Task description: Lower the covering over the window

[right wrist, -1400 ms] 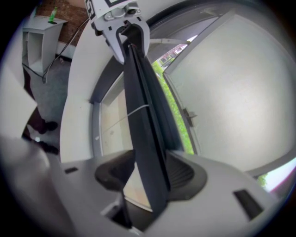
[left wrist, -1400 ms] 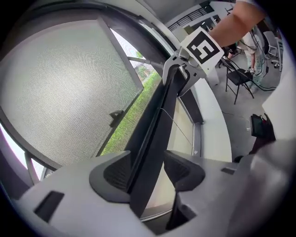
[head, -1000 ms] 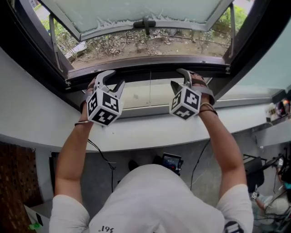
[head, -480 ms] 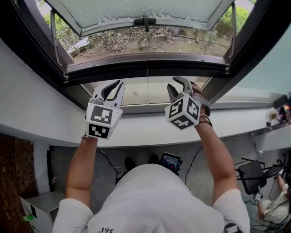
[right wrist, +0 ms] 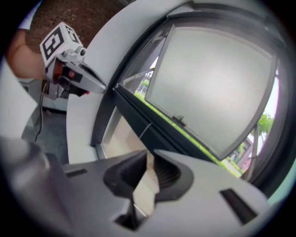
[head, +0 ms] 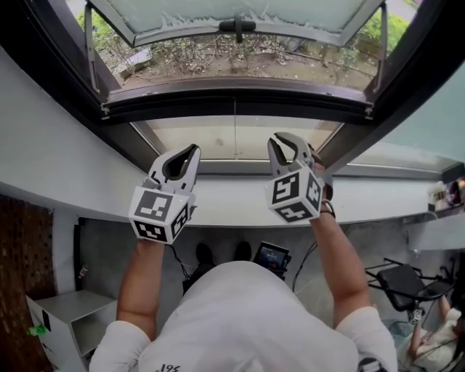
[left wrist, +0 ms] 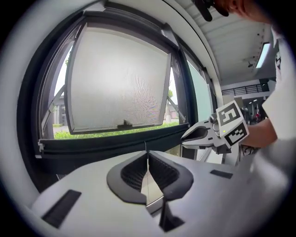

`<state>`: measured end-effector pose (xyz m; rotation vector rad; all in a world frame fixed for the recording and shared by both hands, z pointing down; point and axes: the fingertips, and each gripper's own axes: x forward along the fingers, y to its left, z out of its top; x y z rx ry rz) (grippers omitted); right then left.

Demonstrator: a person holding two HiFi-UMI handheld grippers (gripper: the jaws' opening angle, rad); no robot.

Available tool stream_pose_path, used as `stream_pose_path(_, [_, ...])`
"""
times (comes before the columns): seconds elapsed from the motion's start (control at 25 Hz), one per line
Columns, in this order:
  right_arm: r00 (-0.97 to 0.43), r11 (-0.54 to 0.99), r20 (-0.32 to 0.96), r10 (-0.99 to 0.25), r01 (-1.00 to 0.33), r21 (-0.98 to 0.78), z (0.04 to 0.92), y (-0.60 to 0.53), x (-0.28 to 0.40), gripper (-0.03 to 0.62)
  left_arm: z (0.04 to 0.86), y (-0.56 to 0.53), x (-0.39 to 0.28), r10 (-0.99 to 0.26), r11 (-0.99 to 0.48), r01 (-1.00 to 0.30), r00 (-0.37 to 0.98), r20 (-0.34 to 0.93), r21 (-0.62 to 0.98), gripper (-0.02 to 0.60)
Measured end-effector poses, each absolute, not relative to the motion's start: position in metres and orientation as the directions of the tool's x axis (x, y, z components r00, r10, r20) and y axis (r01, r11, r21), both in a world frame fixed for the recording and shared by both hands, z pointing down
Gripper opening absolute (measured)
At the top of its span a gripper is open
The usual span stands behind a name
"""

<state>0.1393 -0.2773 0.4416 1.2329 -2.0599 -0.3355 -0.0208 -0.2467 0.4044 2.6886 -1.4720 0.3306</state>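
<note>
The window stands uncovered with its sash swung outward. No blind or shade shows in any view, so the covering is probably still rolled up out of sight above, and the lowering looks not yet begun. Compared with a second ago, both hands have drawn back from the dark frame to the near edge of the white sill. The left claw has just clenched shut on nothing. The right claw has just closed to a thin slit, also empty.
</note>
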Motion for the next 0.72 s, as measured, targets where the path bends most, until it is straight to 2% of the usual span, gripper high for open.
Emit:
stream_pose_path(0.4, [-0.358, 0.558, 0.453, -0.817, -0.688, 0.464, 0.461, -0.257, 0.131, 0.055, 0.427, -0.215, -0.021, -0.824, -0.524, -0.852, 0.511, 0.245, 0.012, 0.028])
stream_pose_path(0.72, [-0.370, 0.542, 0.444, -0.816, -0.758, 0.364, 0.461, -0.229, 0.123, 0.055, 0.434, -0.188, -0.023, -0.799, -0.559, -0.827, 0.555, 0.232, 0.056, 0.028])
